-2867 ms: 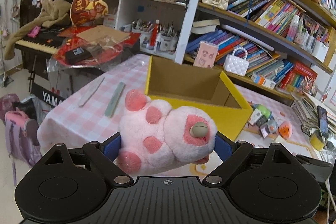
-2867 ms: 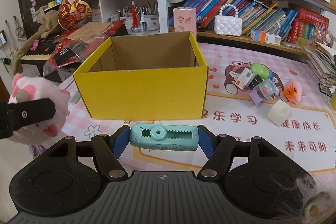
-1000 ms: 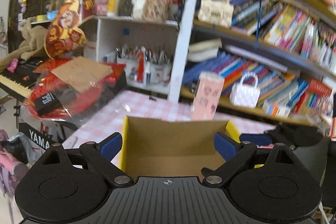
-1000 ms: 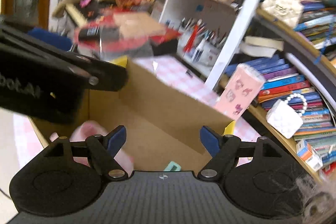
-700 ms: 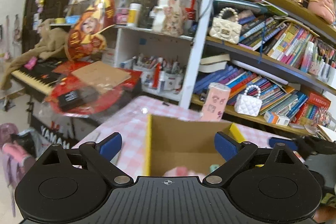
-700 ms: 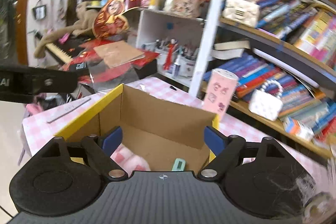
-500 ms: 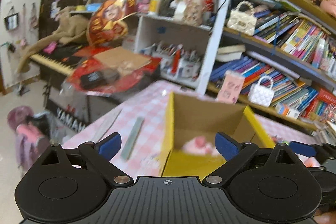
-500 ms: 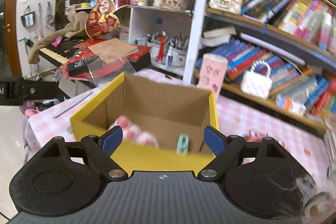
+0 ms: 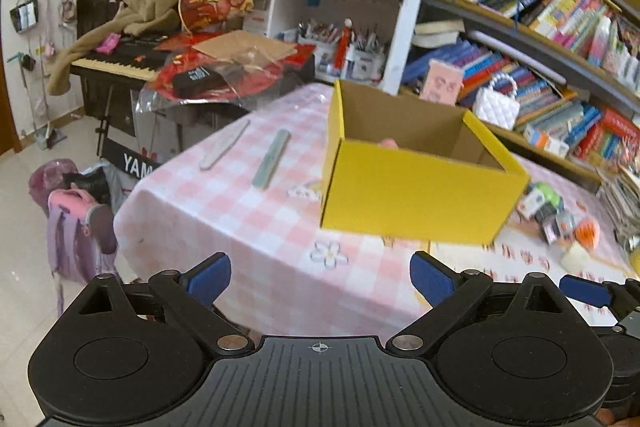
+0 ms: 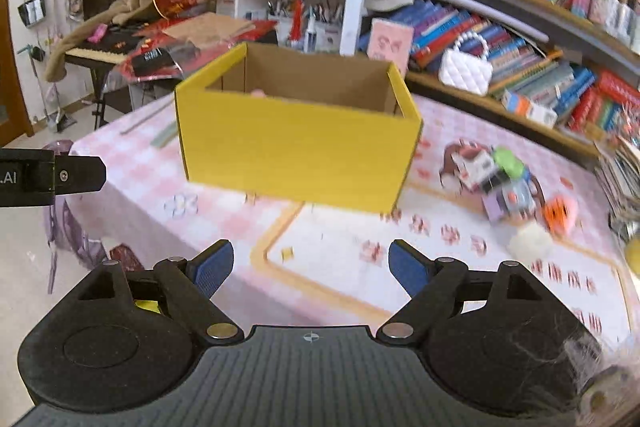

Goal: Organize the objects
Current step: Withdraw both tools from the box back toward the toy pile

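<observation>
The yellow box stands open-topped on the pink-checked surface, towards its left end, with a sliver of something pink just showing above the near wall. To its left lie two flat strips, a pale one and a greenish one, side by side but apart. To its right sits a loose cluster of small toys: a white block, a green piece, a lilac one and an orange one, with a pale lump near them on the printed mat, whose red characters are too blurred to read.

The left gripper hangs short of the surface's near edge, its blue pads spread wide with nothing between them. The right gripper is just to its right, over the mat, its pads likewise wide apart and empty.

Behind the box a pink card box and a white quilted handbag stand against crowded bookshelves. Off to the left a keyboard shows the letters "YAM" on its front; the left gripper's body reads ".AI" in the right wrist view.
</observation>
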{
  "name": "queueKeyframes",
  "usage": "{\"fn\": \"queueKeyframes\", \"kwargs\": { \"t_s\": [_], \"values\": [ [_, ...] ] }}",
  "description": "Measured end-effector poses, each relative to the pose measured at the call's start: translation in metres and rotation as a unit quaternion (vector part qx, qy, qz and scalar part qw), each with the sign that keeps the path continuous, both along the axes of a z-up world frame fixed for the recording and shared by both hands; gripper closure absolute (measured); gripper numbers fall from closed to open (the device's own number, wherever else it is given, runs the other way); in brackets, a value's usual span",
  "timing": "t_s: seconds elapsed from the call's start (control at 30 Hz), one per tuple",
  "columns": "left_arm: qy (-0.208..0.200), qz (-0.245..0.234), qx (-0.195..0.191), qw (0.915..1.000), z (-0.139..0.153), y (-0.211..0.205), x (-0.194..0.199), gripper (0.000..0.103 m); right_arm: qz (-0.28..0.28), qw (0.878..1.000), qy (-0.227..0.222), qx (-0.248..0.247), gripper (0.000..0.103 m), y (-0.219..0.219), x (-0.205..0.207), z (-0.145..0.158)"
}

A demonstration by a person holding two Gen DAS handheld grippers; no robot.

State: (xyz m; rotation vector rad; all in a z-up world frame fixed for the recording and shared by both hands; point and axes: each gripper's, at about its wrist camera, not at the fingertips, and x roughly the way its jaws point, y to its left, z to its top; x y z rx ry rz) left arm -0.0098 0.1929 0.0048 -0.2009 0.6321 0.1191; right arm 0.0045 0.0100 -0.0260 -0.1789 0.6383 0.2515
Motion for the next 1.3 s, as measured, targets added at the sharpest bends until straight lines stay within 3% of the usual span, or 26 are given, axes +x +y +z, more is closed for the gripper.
{"fn": "queueKeyframes", "kwargs": {
  "t_s": [0.3, 0.43, 0.97, 1.3],
  "values": [
    [0.013, -0.039, 0.0, 0.9992, -0.007, -0.016, 0.0, 0.005, -0.052, 0.998, 0.022, 0.0, 0.019, -0.021, -0.021, -0.01],
    [0.008, -0.075, 0.017, 0.997, -0.005, -0.034, 0.008, 0.005, -0.088, 0.996, 0.021, 0.004, 0.019, -0.037, -0.025, -0.011],
    [0.007, -0.214, 0.045, 0.9758, -0.007, -0.129, 0.048, 0.004, -0.229, 0.973, 0.021, 0.009, 0.019, -0.13, -0.028, -0.013],
    [0.015, -0.25, 0.048, 0.967, -0.008, -0.182, 0.071, 0.004, -0.267, 0.963, 0.026, 0.014, 0.019, -0.185, -0.012, -0.01]
  ]
}}
